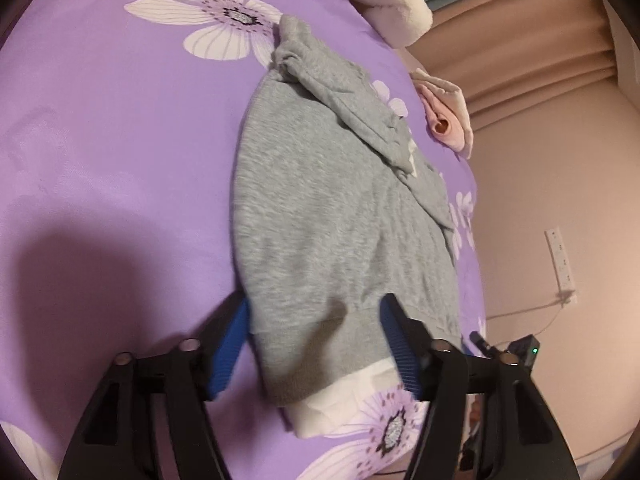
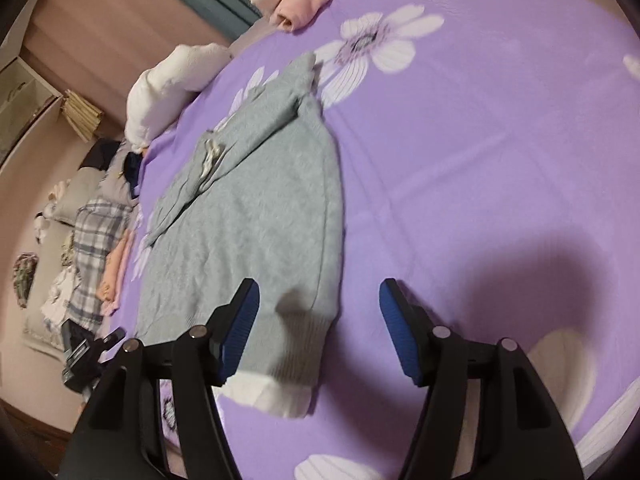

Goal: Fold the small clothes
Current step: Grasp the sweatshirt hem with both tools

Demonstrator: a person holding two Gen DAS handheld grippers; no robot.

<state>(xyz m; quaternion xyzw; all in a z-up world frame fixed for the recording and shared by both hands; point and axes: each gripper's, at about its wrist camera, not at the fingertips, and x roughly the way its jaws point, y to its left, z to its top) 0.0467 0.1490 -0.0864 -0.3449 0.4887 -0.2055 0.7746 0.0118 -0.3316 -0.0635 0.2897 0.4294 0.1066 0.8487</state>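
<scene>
A small grey sweatshirt (image 1: 320,208) with a white hem lies flat on the purple flowered bedsheet (image 1: 112,140), sleeves folded across its body. My left gripper (image 1: 316,312) is open, its blue pads either side of the ribbed hem corner, just above it. In the right wrist view the sweatshirt (image 2: 264,216) lies left of centre on the bedsheet (image 2: 480,160). My right gripper (image 2: 320,300) is open over the other hem corner, with the left pad above the cloth and the right pad over bare sheet.
Folded pink clothes (image 1: 444,120) and a white fluffy item (image 1: 400,4) lie at the bed's far edge; they show in the right view as pink clothes (image 2: 308,4) and the white item (image 2: 168,84). A pile of clothes (image 2: 88,248) lies beside the bed. A wall socket (image 1: 560,260) is at right.
</scene>
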